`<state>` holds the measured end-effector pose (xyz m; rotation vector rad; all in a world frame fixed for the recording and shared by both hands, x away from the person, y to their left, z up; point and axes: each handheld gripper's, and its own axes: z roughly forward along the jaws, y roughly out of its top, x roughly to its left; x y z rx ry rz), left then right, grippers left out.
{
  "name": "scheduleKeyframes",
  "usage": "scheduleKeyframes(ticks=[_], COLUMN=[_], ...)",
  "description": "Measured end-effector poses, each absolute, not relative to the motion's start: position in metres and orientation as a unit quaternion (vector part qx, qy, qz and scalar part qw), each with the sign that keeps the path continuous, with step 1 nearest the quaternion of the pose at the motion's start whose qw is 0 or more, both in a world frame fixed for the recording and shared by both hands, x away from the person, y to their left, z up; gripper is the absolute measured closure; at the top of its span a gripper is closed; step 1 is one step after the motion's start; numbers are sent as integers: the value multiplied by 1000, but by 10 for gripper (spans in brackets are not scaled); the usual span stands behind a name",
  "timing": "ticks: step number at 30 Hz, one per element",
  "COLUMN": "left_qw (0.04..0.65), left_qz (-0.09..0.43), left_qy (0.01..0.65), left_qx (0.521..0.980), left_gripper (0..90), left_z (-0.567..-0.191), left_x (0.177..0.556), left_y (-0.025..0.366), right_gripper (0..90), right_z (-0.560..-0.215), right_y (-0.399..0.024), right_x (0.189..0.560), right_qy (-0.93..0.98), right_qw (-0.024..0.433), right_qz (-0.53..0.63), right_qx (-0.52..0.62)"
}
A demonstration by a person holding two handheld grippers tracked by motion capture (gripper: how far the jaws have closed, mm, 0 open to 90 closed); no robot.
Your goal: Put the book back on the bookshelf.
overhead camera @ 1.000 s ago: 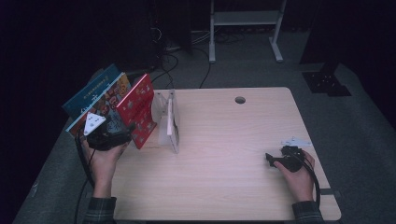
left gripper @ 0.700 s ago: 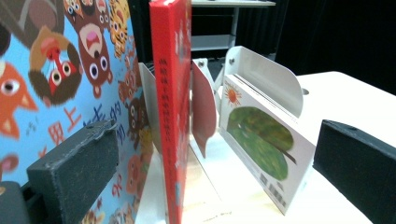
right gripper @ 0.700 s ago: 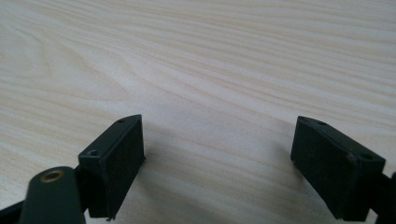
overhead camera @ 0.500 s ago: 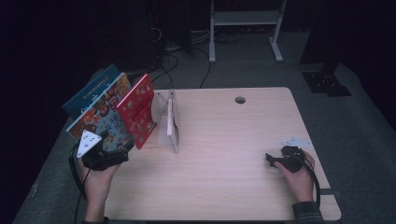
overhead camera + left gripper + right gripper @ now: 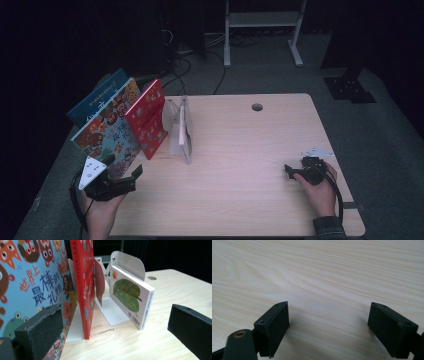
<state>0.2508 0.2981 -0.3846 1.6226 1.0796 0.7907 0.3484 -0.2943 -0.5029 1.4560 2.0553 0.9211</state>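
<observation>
Picture books (image 5: 110, 131) leaning in the white bookend rack (image 5: 181, 131) at bench (image 5: 250, 200) left; red book (image 5: 83, 285) upright beside small leaf-cover book (image 5: 130, 296). Left hand-held gripper (image 5: 122, 181) released, empty, just before them. Right hand-held gripper (image 5: 295, 172) released, resting apart. Best approached square, pinching one spine only.

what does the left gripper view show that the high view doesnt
Left gripper view alone: the green leaf and orange sun on the small white book's cover, its barcode, and the Chinese title on the blue animal book. The left gripper has its jaws wide apart with nothing between them.

High view alone: the right gripper resting open near the table's right edge, a dark blue book at the back, and the floor stand behind.

Both: the red book, the white bookends, and the table's round hole.
</observation>
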Motion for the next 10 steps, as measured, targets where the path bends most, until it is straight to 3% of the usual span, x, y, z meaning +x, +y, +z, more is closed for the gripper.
scheduleKeyframes(ticks=[10], left_qw=[493], left_qz=[313], left_qy=[444], left_qx=[680], left_gripper=[0], left_z=[-393], left_x=[249], left_y=[293], right_gripper=[162], right_z=[-503], right_y=[-294], right_x=[348], right_qy=[746], right_qw=[228], right_qz=[334], right_qx=[529])
